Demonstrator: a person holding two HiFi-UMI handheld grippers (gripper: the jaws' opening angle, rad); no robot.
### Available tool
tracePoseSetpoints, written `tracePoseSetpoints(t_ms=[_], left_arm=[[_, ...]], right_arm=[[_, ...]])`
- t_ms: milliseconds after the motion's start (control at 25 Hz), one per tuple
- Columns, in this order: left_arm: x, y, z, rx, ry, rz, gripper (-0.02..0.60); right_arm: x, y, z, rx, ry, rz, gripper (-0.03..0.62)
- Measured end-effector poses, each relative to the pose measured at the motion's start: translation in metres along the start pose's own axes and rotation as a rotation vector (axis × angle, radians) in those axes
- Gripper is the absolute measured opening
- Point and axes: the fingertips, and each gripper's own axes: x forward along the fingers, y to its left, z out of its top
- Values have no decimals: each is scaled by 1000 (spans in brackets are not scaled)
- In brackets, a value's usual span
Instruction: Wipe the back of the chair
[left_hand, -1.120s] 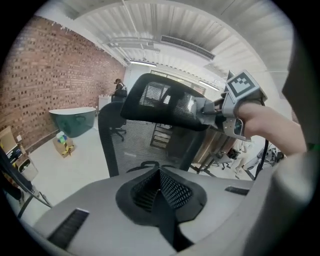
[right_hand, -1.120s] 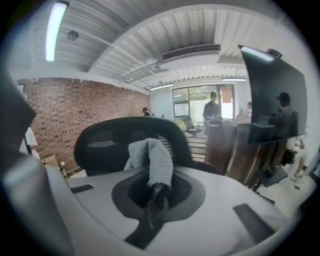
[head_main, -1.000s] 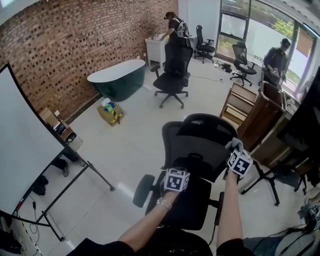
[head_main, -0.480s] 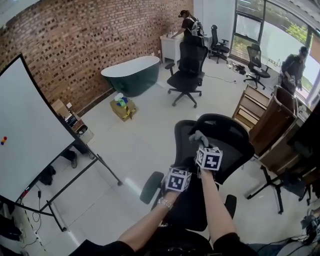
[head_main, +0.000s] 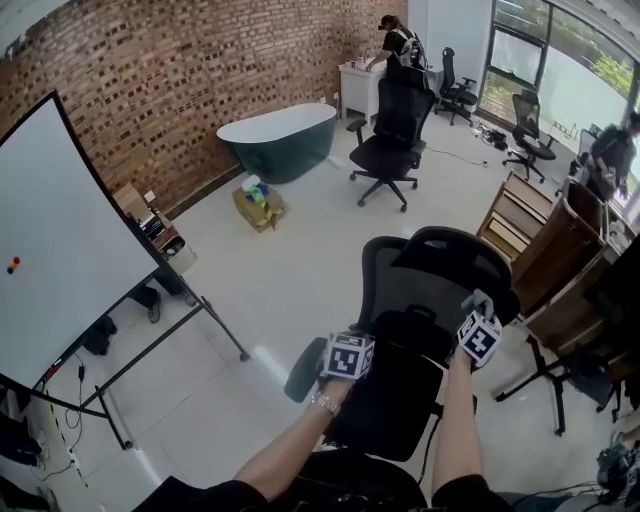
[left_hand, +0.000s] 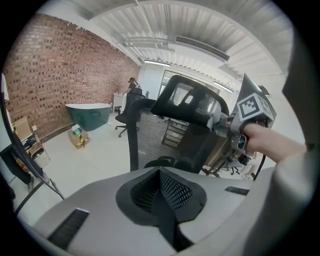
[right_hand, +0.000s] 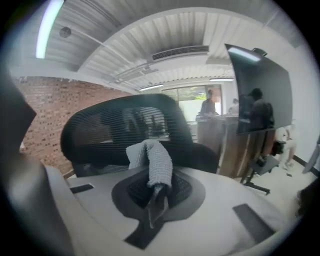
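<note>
Brick wall on the left, pale floor all round, and the black mesh chair stood right below the camera with its back turned to the person. The right gripper was pinching a grey cloth, and that cloth sat up at the right end of the headrest, touching or just beside it. The left gripper had its jaws pressed together on nothing, low by the near left side of the backrest. To wipe well, the cloth probably needed pressing flat on the mesh and drawing across in overlapping passes. The chair likely swivels, so a bracing left gripper would help. Clutter crowded the right: a wooden cabinet and black stand legs were near the chair and could block a wide sweep. A whiteboard flanked the left. A green bathtub, a second office chair and a person stood well apart.
</note>
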Motion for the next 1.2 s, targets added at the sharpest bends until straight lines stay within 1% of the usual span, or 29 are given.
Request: tracePoseSetpoints(t_ms=[80, 160, 200, 240, 280, 360, 440, 600, 640, 720, 800, 880, 920, 1040, 1200], left_arm=[[7, -8, -2, 5, 4, -15, 2], [13, -19, -4, 11, 10, -34, 2], [14, -27, -3, 15, 9, -47, 2], [15, -33, -1, 20, 6, -58, 2], [16, -35, -2, 22, 10, -59, 2], [19, -30, -5, 17, 21, -42, 2], [18, -23, -1, 13, 15, -30, 2], [13, -13, 1, -2, 1, -12, 2], [11, -12, 2, -3, -2, -8, 2], [8, -11, 2, 1, -1, 1, 2], [7, -9, -2, -2, 13, 14, 2], [4, -10, 0, -3, 15, 15, 2], [2, -11, 2, 0, 11, 15, 2], [3, 0, 0, -1, 19, 28, 2], [14, 6, -1, -25, 19, 19, 2]], right_arm=[[-2, -47, -6, 53, -6, -81, 25], [-4, -81, -19, 91, 21, -131, 25], [-6, -90, -28, 105, 43, -141, 25], [-9, -89, -36, 112, 61, -129, 25], [-11, -77, -44, 111, 73, -92, 25], [-10, -26, -62, 73, 92, 28, 25], [-3, 43, -75, 5, 105, 163, 25], [23, 182, -80, -90, 133, 428, 25], [30, 211, -81, -125, 144, 476, 25], [44, 252, -85, -212, 160, 536, 25], [63, 266, -97, -264, 202, 563, 25], [80, 254, -101, -281, 213, 540, 25], [87, 240, -96, -280, 194, 505, 25], [102, 176, -76, -230, 120, 360, 25], [105, 90, -69, -214, 84, 228, 25]])
